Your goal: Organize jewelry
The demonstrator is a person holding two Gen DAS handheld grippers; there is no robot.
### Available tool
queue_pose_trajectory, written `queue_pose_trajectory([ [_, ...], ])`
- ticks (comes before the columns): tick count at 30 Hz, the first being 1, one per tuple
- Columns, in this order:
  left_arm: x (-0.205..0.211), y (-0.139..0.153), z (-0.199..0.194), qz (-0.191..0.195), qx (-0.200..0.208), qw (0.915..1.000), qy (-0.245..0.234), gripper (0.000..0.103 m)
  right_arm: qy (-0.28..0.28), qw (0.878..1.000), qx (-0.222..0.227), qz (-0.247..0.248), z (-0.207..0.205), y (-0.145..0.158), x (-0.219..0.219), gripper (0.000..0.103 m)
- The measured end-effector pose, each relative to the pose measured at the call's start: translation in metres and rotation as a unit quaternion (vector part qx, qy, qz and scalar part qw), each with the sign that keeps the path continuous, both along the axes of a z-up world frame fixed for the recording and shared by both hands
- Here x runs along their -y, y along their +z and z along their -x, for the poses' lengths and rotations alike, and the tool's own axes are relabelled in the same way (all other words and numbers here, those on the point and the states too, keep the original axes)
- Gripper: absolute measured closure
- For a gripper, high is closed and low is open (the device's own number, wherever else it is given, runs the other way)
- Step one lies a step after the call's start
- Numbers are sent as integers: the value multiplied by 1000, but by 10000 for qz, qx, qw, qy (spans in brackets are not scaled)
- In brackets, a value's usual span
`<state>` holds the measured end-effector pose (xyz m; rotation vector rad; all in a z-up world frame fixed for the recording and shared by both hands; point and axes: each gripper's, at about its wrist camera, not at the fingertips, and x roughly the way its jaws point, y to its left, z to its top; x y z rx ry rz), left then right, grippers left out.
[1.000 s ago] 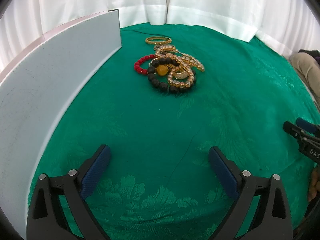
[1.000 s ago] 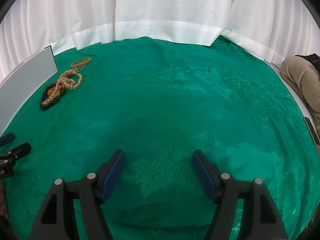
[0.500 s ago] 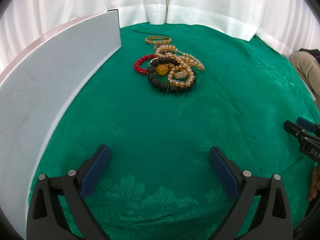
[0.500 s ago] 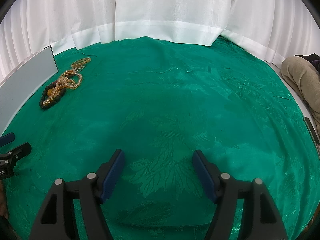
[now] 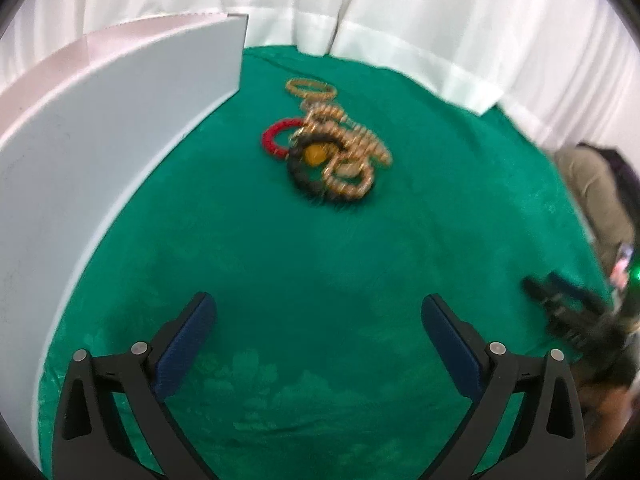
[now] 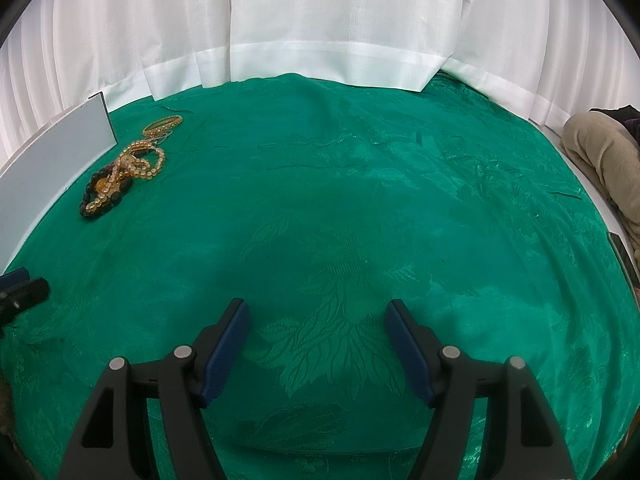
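Jewelry pile (image 5: 332,152) lies flat on green cloth (image 5: 320,264), long axis slanting away beside white board (image 5: 100,152); both grippers' jaws spread, empty.

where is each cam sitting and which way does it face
Left wrist: sits on the left gripper, angled down toward the tangled pile of beaded bracelets beside the upright white board; its own open blue-padded fingers show, plus the right gripper at the right edge.
Right wrist: sits on the right gripper, angled down at bare green patterned cloth; its open fingers show, the left gripper at the left edge.
Shared: pile, board, cloth, white curtain.
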<state>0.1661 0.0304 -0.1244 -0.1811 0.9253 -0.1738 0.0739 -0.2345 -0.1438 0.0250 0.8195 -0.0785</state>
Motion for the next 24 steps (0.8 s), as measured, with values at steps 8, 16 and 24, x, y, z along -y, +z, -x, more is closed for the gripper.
queue_pose_trajectory([
  [8,49,27,-59,-675,245,9968,-339,10,-2,10000,0,0,0,0,0,31],
  [16,55,1,-96,-712,-11,9969,-331,97,-5,10000,-1,2,0,0,0,30],
  [24,25,57,-27,63,451,9976,-519,98,-9,10000,-1,2,0,0,0,30],
])
